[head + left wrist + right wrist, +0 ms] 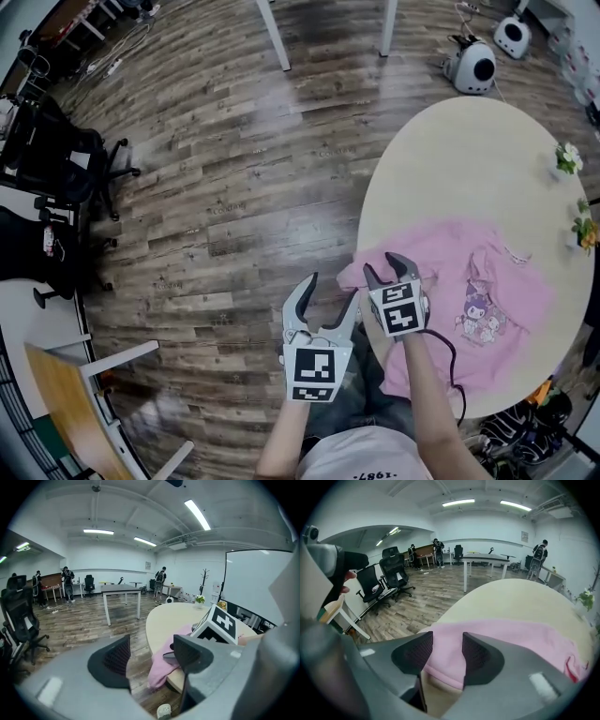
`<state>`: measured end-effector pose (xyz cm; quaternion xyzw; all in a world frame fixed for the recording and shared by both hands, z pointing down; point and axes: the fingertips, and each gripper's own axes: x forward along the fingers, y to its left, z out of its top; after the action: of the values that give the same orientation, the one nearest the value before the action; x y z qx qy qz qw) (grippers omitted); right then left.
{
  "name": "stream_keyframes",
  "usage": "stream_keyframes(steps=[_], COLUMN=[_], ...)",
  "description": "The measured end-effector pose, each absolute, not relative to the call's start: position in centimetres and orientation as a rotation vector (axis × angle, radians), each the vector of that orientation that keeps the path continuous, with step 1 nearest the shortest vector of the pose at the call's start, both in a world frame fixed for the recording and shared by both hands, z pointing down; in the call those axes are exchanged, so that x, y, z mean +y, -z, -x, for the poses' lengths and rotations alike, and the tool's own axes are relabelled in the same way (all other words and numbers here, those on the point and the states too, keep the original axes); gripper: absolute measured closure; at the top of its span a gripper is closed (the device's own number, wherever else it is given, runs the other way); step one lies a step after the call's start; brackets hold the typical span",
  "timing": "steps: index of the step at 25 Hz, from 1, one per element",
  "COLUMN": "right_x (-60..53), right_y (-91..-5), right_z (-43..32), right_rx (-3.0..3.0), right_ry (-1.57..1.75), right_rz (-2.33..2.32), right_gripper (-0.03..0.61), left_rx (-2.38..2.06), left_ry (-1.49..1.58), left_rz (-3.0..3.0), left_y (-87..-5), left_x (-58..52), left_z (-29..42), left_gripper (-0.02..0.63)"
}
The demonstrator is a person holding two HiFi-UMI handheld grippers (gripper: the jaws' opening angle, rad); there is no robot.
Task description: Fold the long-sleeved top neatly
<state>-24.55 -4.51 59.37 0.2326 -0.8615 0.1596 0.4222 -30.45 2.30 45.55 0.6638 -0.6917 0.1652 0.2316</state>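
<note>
A pink long-sleeved top [478, 309] with a cartoon print lies spread on the round beige table [450, 169]. Its left part is bunched at the table's edge, and a fold hangs over it [164, 663]. My right gripper [382, 264] hovers over that bunched edge. Its jaws stand apart, with the pink cloth [511, 639] showing just beyond the gap [446, 651]. My left gripper [333, 289] is open and holds nothing, above the wooden floor just left of the table. In the left gripper view its jaws [152, 653] frame the table edge [173, 616].
Two small flower pots [567, 157] stand at the table's far right edge. Black office chairs [56, 159] are at the left, a pale wooden chair [75, 403] at the lower left. White rounded devices [473, 66] sit on the floor beyond the table. People stand far off in the room.
</note>
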Motion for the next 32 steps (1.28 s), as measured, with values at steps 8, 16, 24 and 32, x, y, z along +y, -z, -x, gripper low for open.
stream_keyframes(steps=[8,16,24,32], right_x=[-5.0,-5.4,-6.5,-11.3], right_y=[-60.3,-60.3,-54.9,-47.7], right_z=[24.8,24.2,22.6,15.3], right_rx=[-2.149,-2.157,-2.25,-2.309], right_ry=[-0.384,-0.375,-0.356,-0.326], right_rz=[-0.593,-0.621,-0.701,-0.966], right_gripper=[0.39,0.524,0.526,0.528], left_rx=[-1.896,-1.889,-1.865,-1.781], left_ry=[-0.452,-0.458,-0.456,-0.462], left_rz=[-1.802,-1.831,-1.923,-2.066], left_y=[-46.4,-46.3,-44.5,-42.5], left_x=[2.5,2.1,-0.1,-2.7], left_z=[31.2,30.6,28.5,23.5], left_gripper=[0.324,0.324,0.324,0.324])
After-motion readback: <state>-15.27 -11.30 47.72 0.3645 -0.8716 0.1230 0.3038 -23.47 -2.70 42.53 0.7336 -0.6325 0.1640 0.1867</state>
